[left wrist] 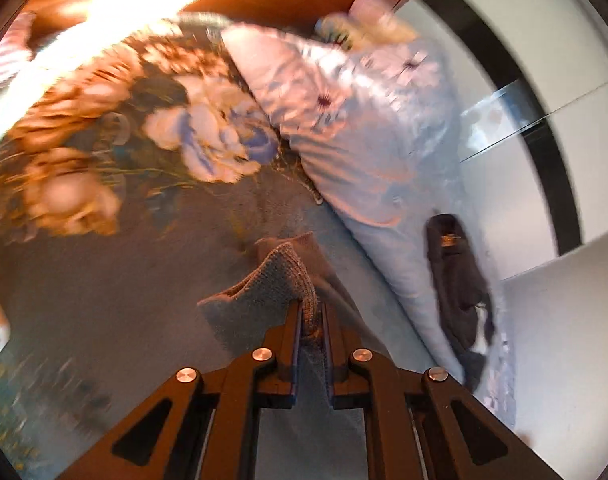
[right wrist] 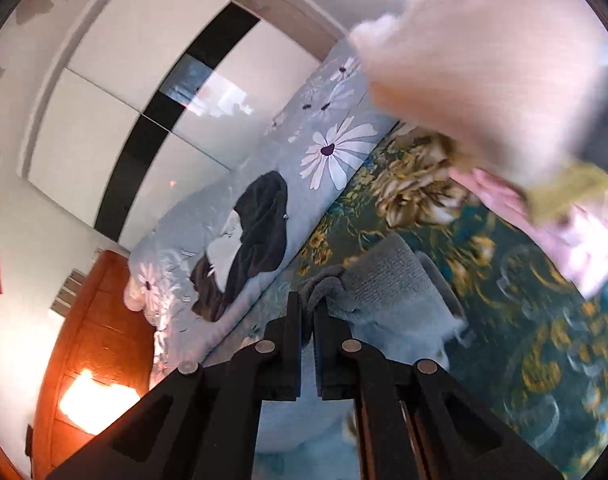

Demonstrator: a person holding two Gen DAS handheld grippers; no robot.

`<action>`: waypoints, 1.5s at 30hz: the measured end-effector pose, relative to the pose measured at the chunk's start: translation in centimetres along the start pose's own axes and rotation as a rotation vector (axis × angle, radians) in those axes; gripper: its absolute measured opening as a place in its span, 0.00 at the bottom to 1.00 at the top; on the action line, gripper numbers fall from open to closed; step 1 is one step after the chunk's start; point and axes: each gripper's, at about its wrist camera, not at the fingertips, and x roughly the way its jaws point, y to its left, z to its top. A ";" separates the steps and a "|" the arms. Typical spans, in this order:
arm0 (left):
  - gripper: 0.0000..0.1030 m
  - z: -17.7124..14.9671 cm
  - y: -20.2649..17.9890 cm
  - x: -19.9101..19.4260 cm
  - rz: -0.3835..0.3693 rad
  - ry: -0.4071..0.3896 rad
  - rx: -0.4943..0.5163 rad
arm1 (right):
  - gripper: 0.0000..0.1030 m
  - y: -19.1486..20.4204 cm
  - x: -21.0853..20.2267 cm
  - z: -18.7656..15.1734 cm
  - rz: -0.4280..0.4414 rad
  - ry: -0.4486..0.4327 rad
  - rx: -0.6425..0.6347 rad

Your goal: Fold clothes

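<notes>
A grey knitted garment (left wrist: 263, 284) is held up over a dark floral bedspread (left wrist: 115, 152). My left gripper (left wrist: 312, 312) is shut on its ribbed edge. In the right wrist view my right gripper (right wrist: 308, 300) is shut on another edge of the same grey knit (right wrist: 388, 280), which hangs to the right with a pale fluffy lining below. Both views are motion-blurred.
A pale blue daisy-print quilt (right wrist: 324, 152) lies along the bed's side with a dark garment (right wrist: 259, 232) on it; it also shows in the left wrist view (left wrist: 456, 276). A pink fluffy garment (right wrist: 484, 80) and pink cloth (right wrist: 576, 240) lie on the bedspread (right wrist: 524, 320). White wardrobe doors (right wrist: 143, 92) and a wooden headboard (right wrist: 91, 352) stand beyond.
</notes>
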 end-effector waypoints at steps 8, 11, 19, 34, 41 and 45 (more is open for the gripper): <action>0.10 4.8 -4.0 13.4 0.126 0.124 0.007 | 0.05 -0.6 11.8 4.4 -0.142 0.093 0.008; 0.11 5.2 -4.1 15.8 0.099 0.152 0.048 | 0.05 -1.9 13.9 4.9 -0.176 0.105 0.018; 0.53 4.7 -1.5 11.5 -0.174 0.130 0.128 | 0.08 -1.9 15.6 4.5 -0.217 0.132 -0.070; 0.61 2.3 6.9 10.0 -0.175 0.037 0.003 | 0.69 -3.4 5.3 -4.7 -0.098 0.035 -0.138; 0.58 3.7 6.5 10.8 -0.171 -0.036 -0.044 | 0.75 -9.3 8.0 -6.5 -0.098 0.066 0.157; 0.37 4.3 6.5 11.7 -0.111 -0.051 -0.055 | 0.77 -9.7 9.1 -6.6 -0.059 0.012 0.252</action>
